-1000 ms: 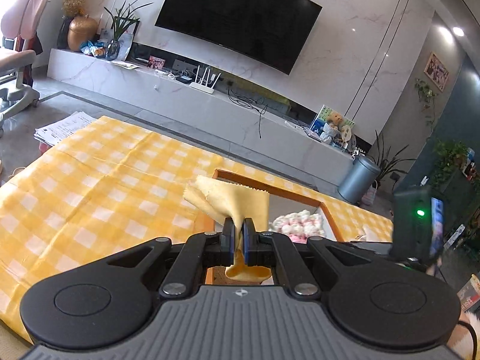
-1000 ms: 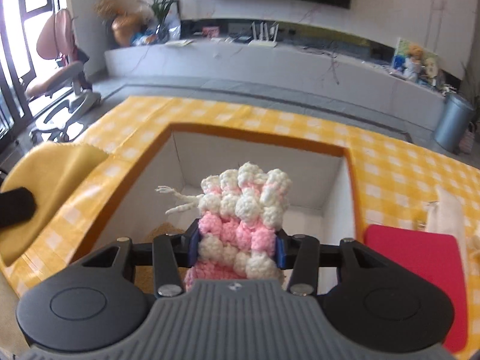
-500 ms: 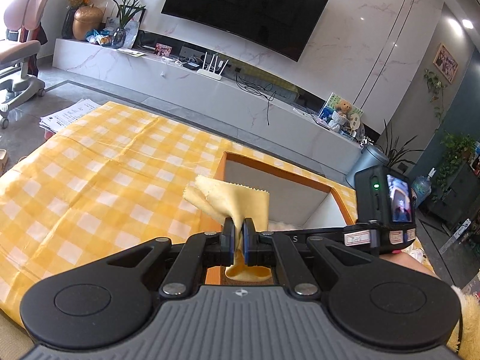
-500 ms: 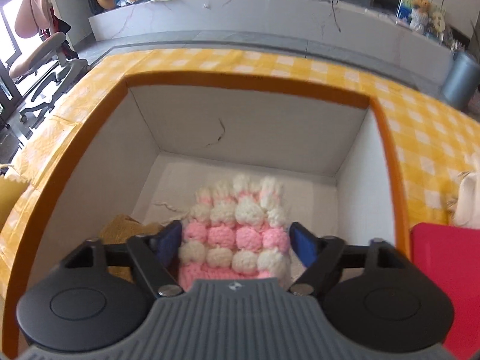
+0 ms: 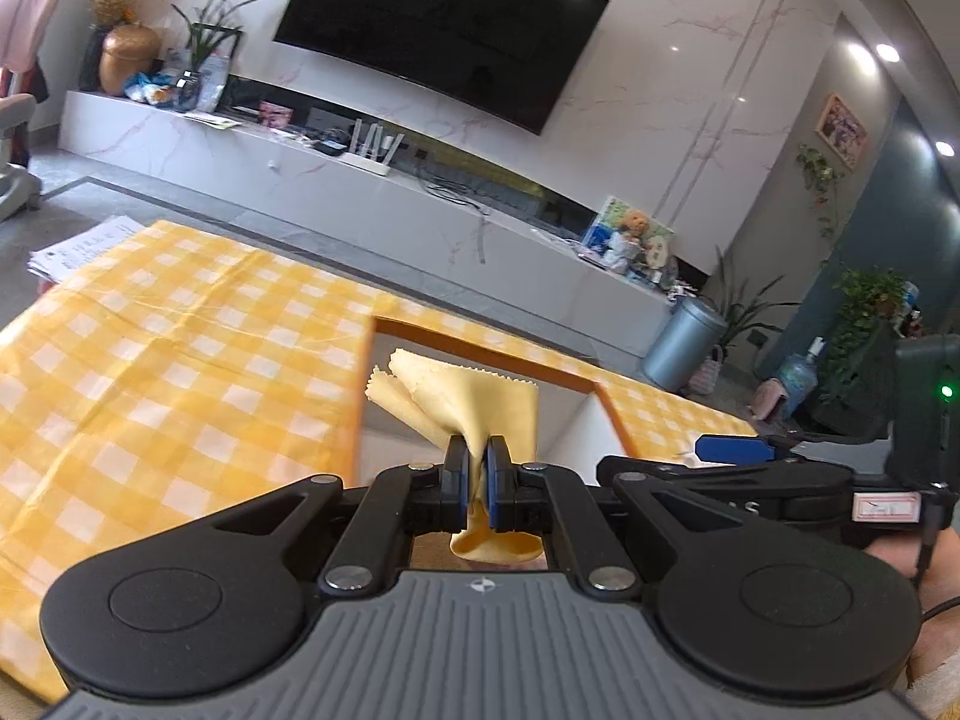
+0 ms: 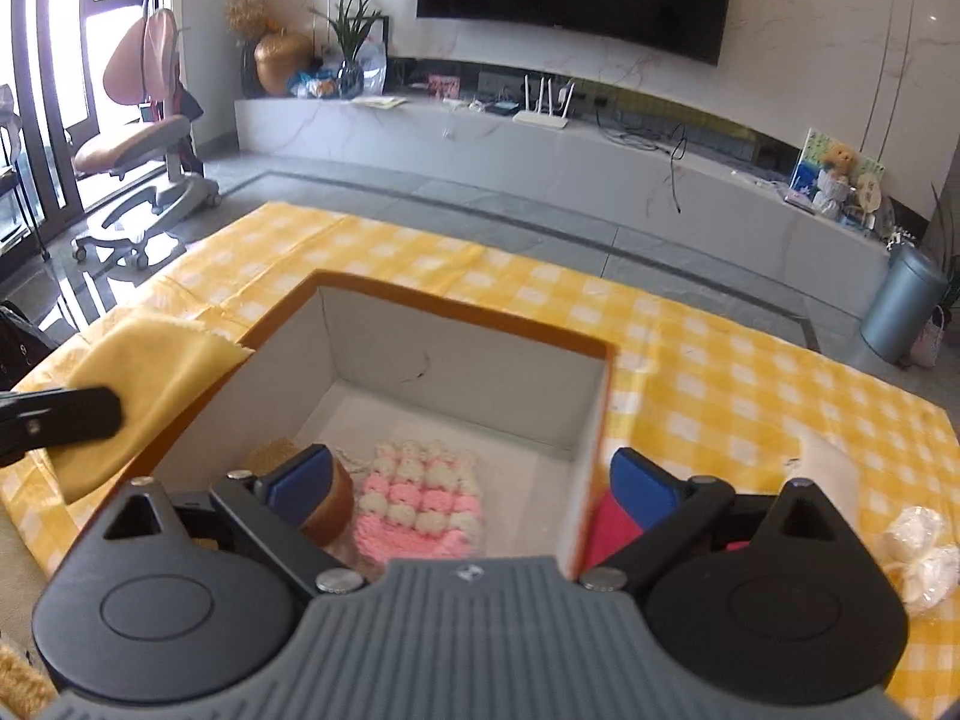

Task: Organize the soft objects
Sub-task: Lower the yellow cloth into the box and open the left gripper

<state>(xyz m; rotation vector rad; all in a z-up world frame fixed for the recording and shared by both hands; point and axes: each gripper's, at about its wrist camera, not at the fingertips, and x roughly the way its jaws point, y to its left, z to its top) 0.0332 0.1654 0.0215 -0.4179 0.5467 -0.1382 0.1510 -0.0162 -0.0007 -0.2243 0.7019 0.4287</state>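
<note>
The left gripper (image 5: 477,474) has its jaws clamped on a yellow cloth (image 5: 474,402), held above the near left rim of the orange-edged box (image 6: 456,315) on the checked bench (image 6: 750,384). The right gripper (image 6: 474,486) has just been opening; its jaws stand wide apart with nothing between them. The pink-and-white knitted piece (image 6: 420,504) lies on the box floor below them, just beside a brown item (image 6: 327,507).

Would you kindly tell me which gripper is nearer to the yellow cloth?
Left. The left gripper is shut on the yellow cloth; the right gripper stands open above the box, beside it.
</note>
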